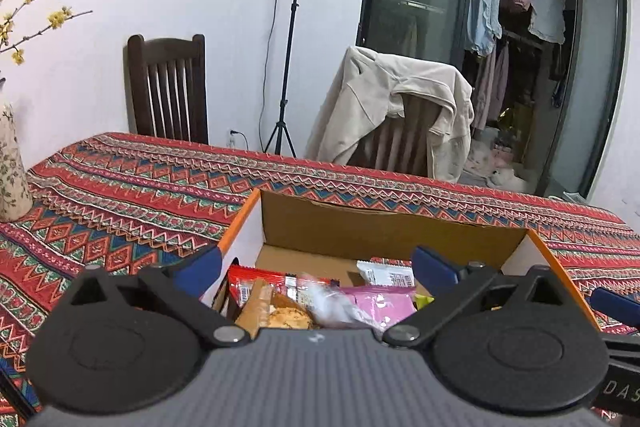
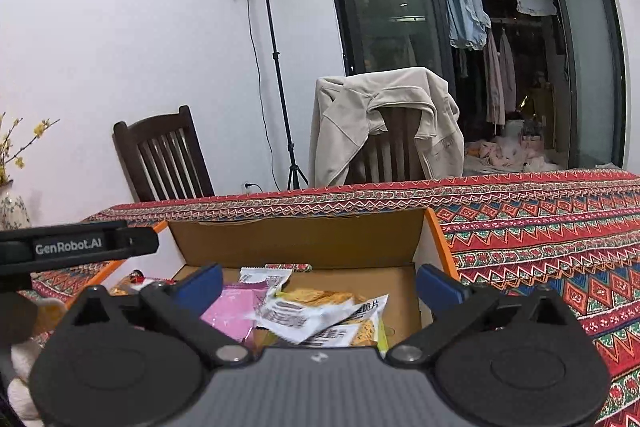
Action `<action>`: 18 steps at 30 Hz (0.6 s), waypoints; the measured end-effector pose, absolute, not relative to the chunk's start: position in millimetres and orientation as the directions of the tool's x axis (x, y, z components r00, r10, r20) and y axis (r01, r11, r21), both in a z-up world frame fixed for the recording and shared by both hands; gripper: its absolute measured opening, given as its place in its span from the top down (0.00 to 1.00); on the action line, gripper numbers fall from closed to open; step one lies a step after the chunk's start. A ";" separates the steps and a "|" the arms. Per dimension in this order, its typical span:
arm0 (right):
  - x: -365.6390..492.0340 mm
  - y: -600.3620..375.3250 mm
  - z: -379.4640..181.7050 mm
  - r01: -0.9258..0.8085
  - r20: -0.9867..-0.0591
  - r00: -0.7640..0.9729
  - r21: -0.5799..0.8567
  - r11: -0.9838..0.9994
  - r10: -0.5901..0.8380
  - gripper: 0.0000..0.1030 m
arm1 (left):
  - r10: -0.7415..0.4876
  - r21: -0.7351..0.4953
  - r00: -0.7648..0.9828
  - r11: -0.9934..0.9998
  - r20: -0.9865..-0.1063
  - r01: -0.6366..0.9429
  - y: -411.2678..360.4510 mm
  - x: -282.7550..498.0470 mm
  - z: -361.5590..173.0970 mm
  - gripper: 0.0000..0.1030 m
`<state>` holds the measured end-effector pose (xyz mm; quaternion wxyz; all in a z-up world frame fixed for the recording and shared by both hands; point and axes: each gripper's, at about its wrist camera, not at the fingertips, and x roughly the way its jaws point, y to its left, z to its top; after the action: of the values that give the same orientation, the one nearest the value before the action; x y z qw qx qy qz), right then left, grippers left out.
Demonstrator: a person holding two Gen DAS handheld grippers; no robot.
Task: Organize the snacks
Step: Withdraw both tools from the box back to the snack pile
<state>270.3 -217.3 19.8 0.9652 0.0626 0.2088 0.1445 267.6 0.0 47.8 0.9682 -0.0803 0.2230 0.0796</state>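
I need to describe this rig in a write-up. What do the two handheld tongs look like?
Both look alike: a grey ribbed body with a small white logo, two round black discs, black linkage arms on silver pivot pins, and blue finger pads. See the left tongs and right tongs. The left unit's black side bears a white "GenRobot.AI" label. No cables or sleeves show.
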 end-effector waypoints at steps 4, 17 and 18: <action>270.5 -216.9 17.6 -0.239 -0.393 0.873 0.170 0.956 0.289 0.00 | 0.116 -0.125 0.885 0.974 -0.451 -0.191 0.4 268.4 47.1 0.00; 260.3 -217.0 26.4 -0.241 -0.374 0.883 0.155 0.958 0.282 0.00 | 0.102 -0.147 0.895 0.972 -0.435 -0.182 -0.9 258.8 60.1 0.00; 258.3 -217.0 29.4 -0.244 -0.369 0.885 0.154 0.958 0.284 0.00 | 0.103 -0.148 0.897 0.972 -0.429 -0.183 -1.3 255.9 63.3 0.00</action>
<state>258.3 -217.0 29.4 0.9694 0.0516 0.1975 0.1362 255.9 -1.3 63.3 0.9695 -0.0927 0.2144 0.0738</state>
